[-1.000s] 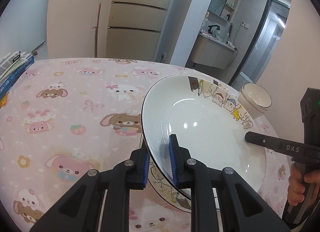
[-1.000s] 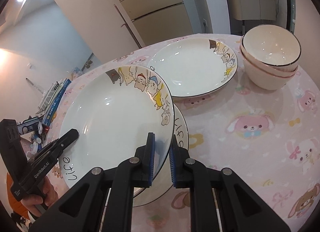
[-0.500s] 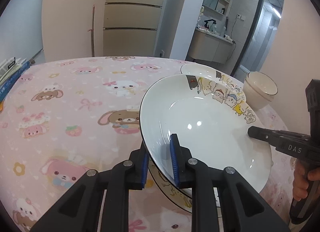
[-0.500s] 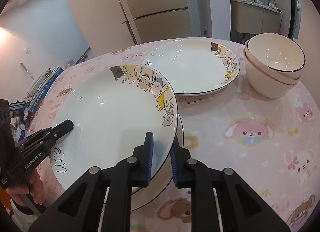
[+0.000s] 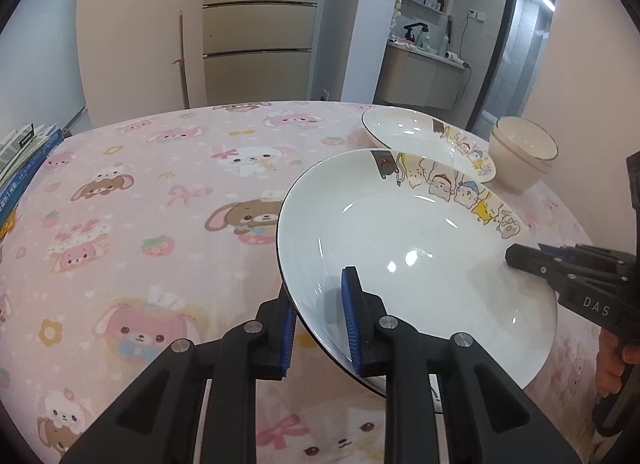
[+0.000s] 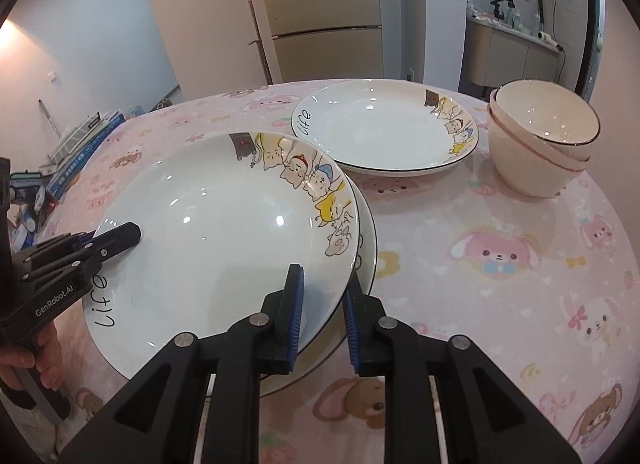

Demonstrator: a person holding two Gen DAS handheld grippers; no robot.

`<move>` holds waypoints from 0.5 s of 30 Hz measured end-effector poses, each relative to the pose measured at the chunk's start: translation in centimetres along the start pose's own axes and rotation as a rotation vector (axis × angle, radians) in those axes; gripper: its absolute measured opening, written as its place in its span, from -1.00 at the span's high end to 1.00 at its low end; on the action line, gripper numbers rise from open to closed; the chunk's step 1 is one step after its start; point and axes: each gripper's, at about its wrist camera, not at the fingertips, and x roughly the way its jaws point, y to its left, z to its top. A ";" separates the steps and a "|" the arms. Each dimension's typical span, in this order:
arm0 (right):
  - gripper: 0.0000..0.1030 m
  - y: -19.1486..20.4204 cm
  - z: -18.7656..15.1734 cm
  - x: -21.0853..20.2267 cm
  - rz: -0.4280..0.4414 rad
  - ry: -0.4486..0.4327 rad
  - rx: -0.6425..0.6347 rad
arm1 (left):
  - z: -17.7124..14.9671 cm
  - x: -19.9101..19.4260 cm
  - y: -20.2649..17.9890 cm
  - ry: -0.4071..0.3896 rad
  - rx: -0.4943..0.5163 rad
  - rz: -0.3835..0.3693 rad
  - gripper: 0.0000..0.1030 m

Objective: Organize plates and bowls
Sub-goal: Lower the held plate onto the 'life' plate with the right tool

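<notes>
Since the earlier frames, the cartoon-print plate (image 6: 224, 224) has been lowered onto a matching plate (image 6: 366, 236) beneath it on the pink tablecloth (image 6: 480, 264). Its rim is seen between the pads of both the left gripper (image 5: 318, 316) and the right gripper (image 6: 322, 312), whose jaws are opening, with gaps now visible. The release is judged underway; a third plate (image 6: 384, 132) and the stacked bowls (image 6: 544, 136) remain apart.

Both hand-held grippers (image 5: 318, 324) (image 6: 322, 314) opening
</notes>
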 end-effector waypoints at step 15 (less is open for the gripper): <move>0.63 1.2 -1.2 -1.4 -0.084 -0.048 -0.031 | -0.6 -0.3 -0.9 -0.038 0.051 0.040 0.48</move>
